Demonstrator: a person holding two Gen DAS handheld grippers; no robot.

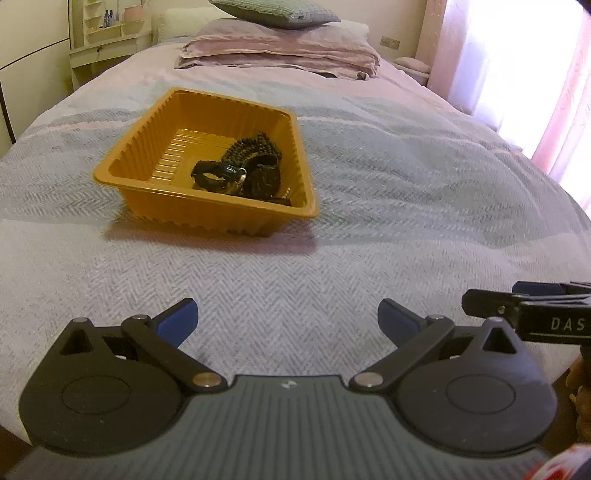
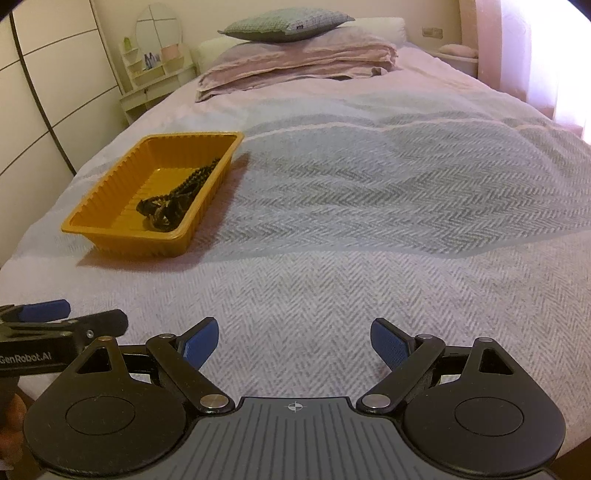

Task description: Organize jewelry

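An orange ribbed plastic tray [image 1: 147, 155] [image 2: 110, 192] rests on a grey herringbone bedspread [image 1: 295, 288] [image 2: 332, 229]. Inside it lies dark jewelry [image 1: 240, 170] [image 2: 173, 203]: a braided black band and a dark watch, bunched toward the tray's right side. My left gripper [image 1: 286, 321] hangs low over bare bedspread, well short of the tray, open with nothing between its blue pads. My right gripper [image 2: 293, 345] is open too and holds nothing, with the tray far off to its upper left. Each gripper shows at the edge of the other's view.
A stack of folded pink bedding [image 1: 280, 55] [image 2: 295, 62] with a green cushion [image 1: 273, 11] on top lies at the head of the bed. A small cream dresser [image 2: 155, 77] stands at the far left wall. Pink curtains [image 1: 535, 74] hang on the right.
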